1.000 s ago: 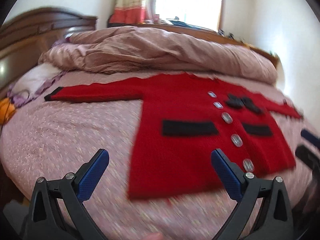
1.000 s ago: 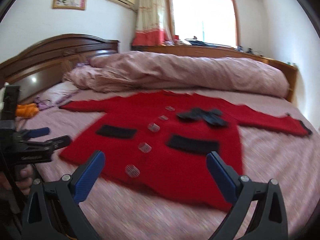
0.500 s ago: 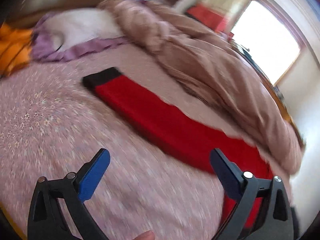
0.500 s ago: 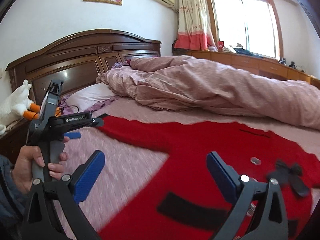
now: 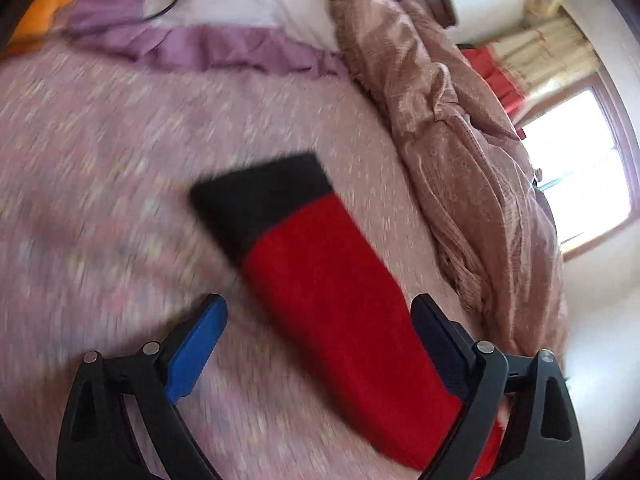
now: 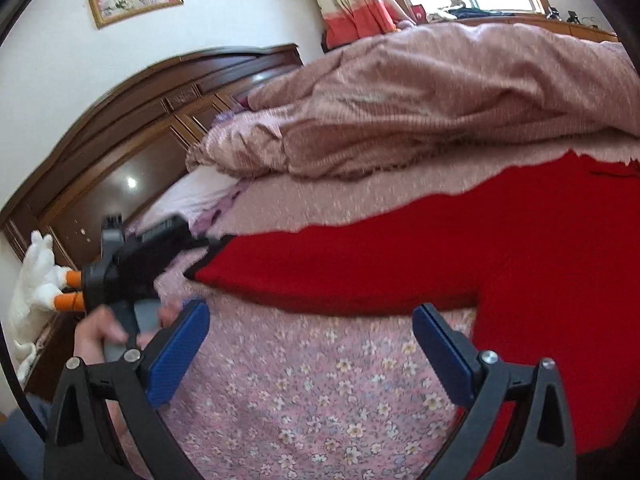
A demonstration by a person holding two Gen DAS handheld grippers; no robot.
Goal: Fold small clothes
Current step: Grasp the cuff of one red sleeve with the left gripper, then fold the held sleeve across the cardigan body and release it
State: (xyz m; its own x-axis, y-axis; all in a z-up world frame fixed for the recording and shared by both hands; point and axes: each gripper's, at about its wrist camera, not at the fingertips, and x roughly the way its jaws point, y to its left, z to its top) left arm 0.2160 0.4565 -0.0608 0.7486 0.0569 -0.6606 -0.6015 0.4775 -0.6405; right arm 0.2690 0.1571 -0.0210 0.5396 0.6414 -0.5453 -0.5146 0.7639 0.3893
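Observation:
A small red cardigan [image 6: 540, 252] lies flat on the floral pink bedsheet [image 6: 320, 380]. Its left sleeve [image 5: 340, 300] has a black cuff [image 5: 260, 196] and stretches toward the headboard. My left gripper [image 5: 320, 332] is open and hovers close over the sleeve, just short of the cuff, with the sleeve between its blue pads. It also shows in the right wrist view [image 6: 144, 252], at the cuff end. My right gripper [image 6: 312, 344] is open and empty, above the sheet just below the sleeve near the armpit.
A bunched pink duvet [image 6: 420, 100] lies along the far side of the bed. A white and purple pillow [image 5: 224, 12] lies by the wooden headboard [image 6: 120, 152]. A white plush toy [image 6: 36, 280] sits at the left bed edge.
Both grippers have moved left along the cardigan toward the sleeve. The left one has dropped close over the cuff end; the right one has turned from the cardigan's body toward the armpit.

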